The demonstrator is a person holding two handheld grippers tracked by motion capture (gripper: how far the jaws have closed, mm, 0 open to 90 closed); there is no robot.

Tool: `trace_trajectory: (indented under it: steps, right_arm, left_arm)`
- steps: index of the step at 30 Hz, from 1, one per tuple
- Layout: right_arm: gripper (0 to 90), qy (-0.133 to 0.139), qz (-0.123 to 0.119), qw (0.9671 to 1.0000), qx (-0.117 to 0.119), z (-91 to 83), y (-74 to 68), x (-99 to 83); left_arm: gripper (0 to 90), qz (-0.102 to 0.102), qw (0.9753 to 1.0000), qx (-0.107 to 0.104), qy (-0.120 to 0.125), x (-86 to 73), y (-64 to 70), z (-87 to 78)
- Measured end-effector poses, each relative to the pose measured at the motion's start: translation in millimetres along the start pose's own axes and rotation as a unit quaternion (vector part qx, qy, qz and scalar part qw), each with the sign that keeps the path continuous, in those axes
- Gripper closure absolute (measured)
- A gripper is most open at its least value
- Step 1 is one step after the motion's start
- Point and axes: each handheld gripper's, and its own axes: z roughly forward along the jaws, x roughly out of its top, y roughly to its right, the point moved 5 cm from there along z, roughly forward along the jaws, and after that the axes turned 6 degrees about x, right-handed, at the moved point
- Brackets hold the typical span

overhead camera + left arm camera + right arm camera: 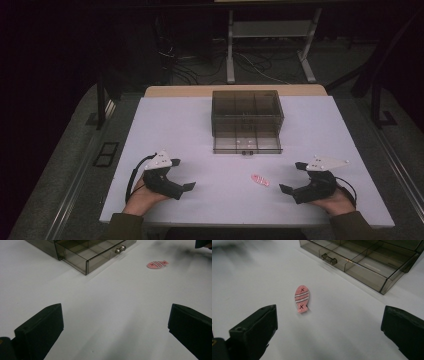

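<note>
Resting on the white table [165, 125] near its front edge, the left gripper [181, 176] and right gripper [291, 176] lie well apart in the high view, both pointing inward, jaws spread and empty. Between them, nearer the right gripper, lies the pink fish piece [260, 180]; behind stands the smoked drawer box [247, 110], its bottom drawer [247, 144] pulled out. Left gripper view: released jaws, the fish piece [156, 264] far ahead at right. Right gripper view: released jaws, the fish piece [301, 298] just ahead, showing its stripes and crosses.
</note>
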Motion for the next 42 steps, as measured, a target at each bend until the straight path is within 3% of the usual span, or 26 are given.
trace_trajectory:
  steps: [18, 31, 42]
  right_arm:
    - [0.2, -0.022, 0.003, 0.9997, 0.011, -0.9, 4.0, 5.4]
    - [0.2, -0.036, -0.003, 0.9993, 0.009, 2.0, 3.1, 13.8]
    - [0.3, -0.039, -0.003, 0.999, 0.022, 5.4, 2.4, 18.5]
  left_arm:
    - [0.0, -0.006, 1.0, 0.003, -0.003, -1.0, -3.3, -1.2]
    - [0.0, 0.001, 0.9999, 0.007, -0.008, -3.0, -1.8, -3.7]
    - [0.0, 0.002, 0.9999, 0.006, -0.01, -3.8, -2.5, -3.5]
